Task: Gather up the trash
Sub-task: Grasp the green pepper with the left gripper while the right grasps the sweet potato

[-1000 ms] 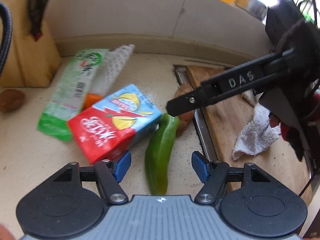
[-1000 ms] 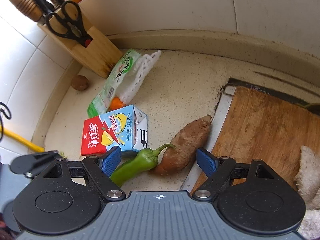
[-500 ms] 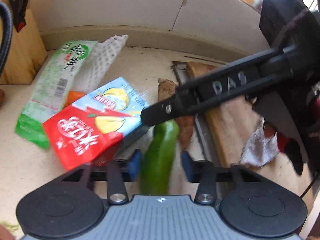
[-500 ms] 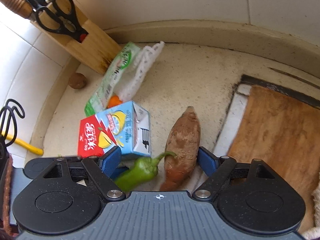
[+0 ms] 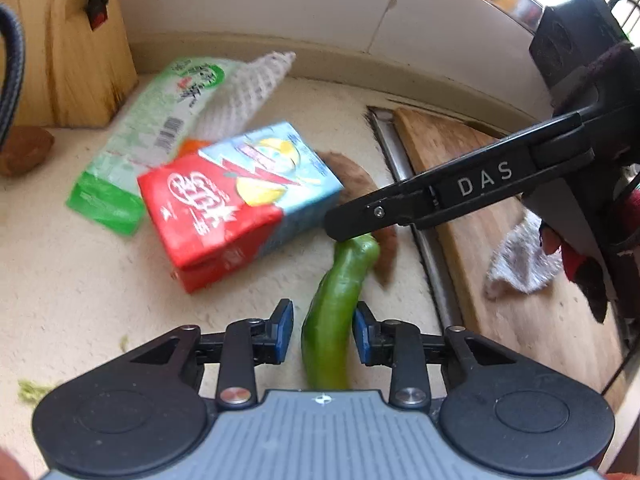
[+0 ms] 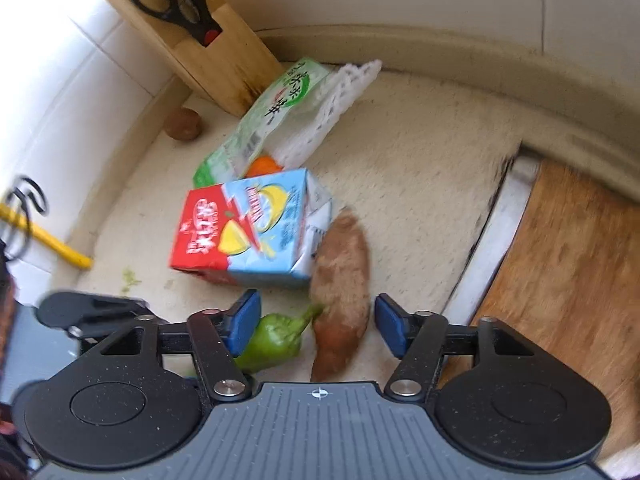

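While both tools work low at the near edge of the tabletop (image 6: 420, 152), nothing that looks like trash has been collected, as far as the views show. The left tool (image 5: 323, 332) has its blue pads close on either side of the green pepper (image 5: 334, 312), with a slim gap on the left pad's side, so I cannot tell whether it grips. The right tool (image 6: 318, 320) stands wide apart, straddling the near end of the sweet potato (image 6: 342, 280). Just beyond lies the red and blue drink carton (image 5: 236, 196), touching the sweet potato's left side. Farther still, near the knife block (image 6: 204, 44), the green plastic wrapper (image 5: 160, 136) and white foam net (image 5: 244, 92) lie untouched. No bin shows, so I judge the collecting barely begun.
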Demonstrator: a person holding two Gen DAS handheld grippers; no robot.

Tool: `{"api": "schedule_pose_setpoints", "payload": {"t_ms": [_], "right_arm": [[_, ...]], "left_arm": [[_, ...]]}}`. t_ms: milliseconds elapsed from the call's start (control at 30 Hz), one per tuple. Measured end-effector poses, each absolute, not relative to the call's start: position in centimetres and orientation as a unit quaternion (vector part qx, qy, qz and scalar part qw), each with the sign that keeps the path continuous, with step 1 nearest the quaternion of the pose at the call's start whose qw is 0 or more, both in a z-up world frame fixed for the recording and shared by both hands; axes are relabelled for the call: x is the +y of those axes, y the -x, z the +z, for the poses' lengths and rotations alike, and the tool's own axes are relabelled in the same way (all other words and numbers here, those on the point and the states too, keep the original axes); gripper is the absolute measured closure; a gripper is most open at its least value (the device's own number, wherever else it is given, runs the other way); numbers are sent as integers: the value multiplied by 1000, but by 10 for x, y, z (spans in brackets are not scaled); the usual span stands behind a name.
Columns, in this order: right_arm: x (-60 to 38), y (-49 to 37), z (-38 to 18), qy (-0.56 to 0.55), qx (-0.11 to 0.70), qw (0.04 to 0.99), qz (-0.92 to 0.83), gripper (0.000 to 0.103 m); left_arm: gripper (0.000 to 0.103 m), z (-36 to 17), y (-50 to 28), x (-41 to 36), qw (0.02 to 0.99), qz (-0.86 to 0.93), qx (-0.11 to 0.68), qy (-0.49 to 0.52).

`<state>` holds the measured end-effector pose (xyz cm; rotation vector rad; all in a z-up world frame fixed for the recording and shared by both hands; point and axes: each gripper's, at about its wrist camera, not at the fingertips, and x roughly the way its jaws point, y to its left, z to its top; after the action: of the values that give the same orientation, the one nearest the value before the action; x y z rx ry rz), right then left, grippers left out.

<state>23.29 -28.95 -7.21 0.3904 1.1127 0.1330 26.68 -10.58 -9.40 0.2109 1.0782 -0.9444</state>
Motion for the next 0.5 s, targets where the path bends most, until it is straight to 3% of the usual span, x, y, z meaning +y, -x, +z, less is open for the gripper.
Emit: {"api": "schedule_pose_setpoints", "payload": {"t_ms": [67, 200, 300, 367, 500], "right_arm": [[-286, -239, -70, -159, 521, 837, 47, 24], [-283, -246, -75, -146, 523, 838, 49, 25], [-285, -240, -74, -144, 521, 840, 54, 36], [-292, -237, -74, -153, 520, 839, 42, 57], [-296, -232, -73, -166, 520, 836, 46, 59]], "left_arm": [[70, -95, -269, -110, 755, -428, 489, -91], [70, -96, -274, -123, 759, -428, 480, -103], [71, -96, -271, -121, 757, -433, 476, -110], [72, -97, -276, -121, 756, -433, 480, -103], [73, -95, -272, -123, 755, -435, 478, -110]]}}
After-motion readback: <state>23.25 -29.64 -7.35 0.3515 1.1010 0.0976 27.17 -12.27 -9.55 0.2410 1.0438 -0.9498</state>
